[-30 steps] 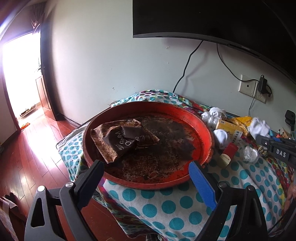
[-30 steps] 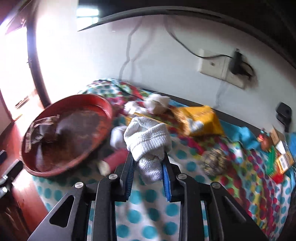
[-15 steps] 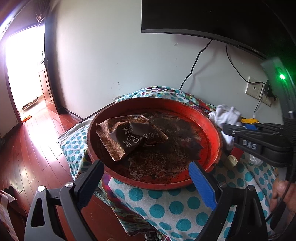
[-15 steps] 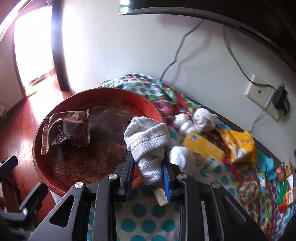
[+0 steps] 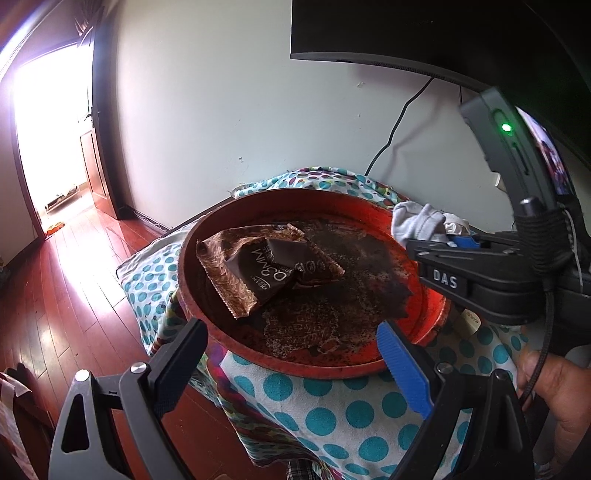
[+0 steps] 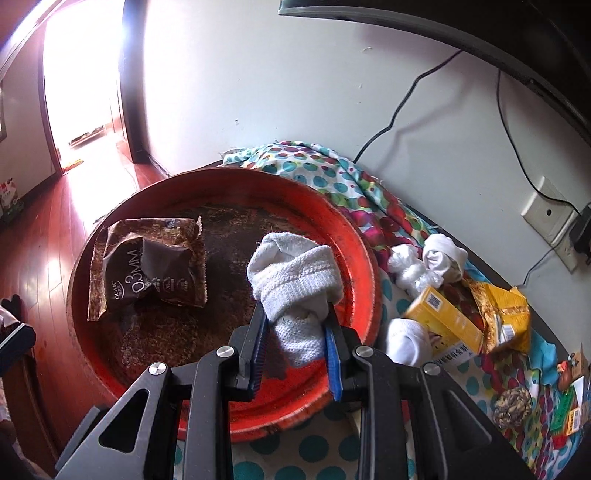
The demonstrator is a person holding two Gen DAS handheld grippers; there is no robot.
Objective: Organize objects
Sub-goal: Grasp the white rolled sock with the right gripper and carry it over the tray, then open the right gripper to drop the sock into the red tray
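The left gripper [image 5: 291, 354] is held low with its jaws spread wide; the right gripper [image 6: 295, 343] is raised, jaws clamped tight; a bare hand [image 5: 554, 384] grips its handle.

This is a room in a home. A dark television [image 6: 461, 22] hangs on the white wall at the upper right, its cables [image 6: 402, 107] running down to a wall socket [image 6: 546, 214] at the right edge. Polished wooden floorboards [image 5: 55, 295] at the lower left lead to a sunlit doorway [image 5: 48, 140] at the upper left. A polka-dot cloth [image 5: 332, 413] covers the surface at the bottom.
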